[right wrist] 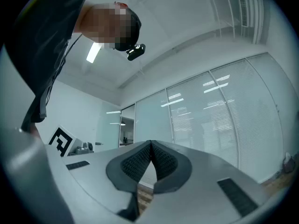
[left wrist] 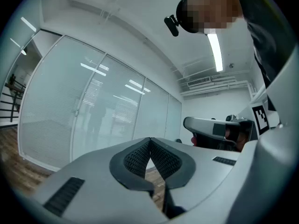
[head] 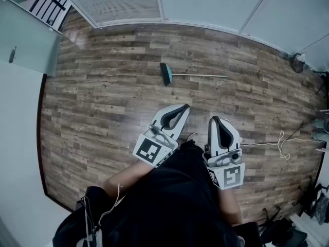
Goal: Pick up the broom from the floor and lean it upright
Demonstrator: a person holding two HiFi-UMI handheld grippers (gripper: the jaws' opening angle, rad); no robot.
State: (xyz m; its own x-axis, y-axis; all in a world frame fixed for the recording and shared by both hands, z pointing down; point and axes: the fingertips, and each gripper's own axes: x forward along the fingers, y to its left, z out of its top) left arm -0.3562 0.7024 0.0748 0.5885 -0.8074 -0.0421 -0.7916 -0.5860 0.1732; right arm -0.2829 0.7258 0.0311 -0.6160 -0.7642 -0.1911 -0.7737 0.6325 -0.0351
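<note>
Left gripper [head: 185, 107] and right gripper [head: 214, 119] closed, empty; broom on floor

Broom [head: 166, 74] lies flat on the wooden floor [head: 103, 112], its head pointing left and its handle pointing right. It is well apart from both grippers, which have their jaws pressed together on nothing. A glass wall [head: 205, 4] runs beyond.
</note>
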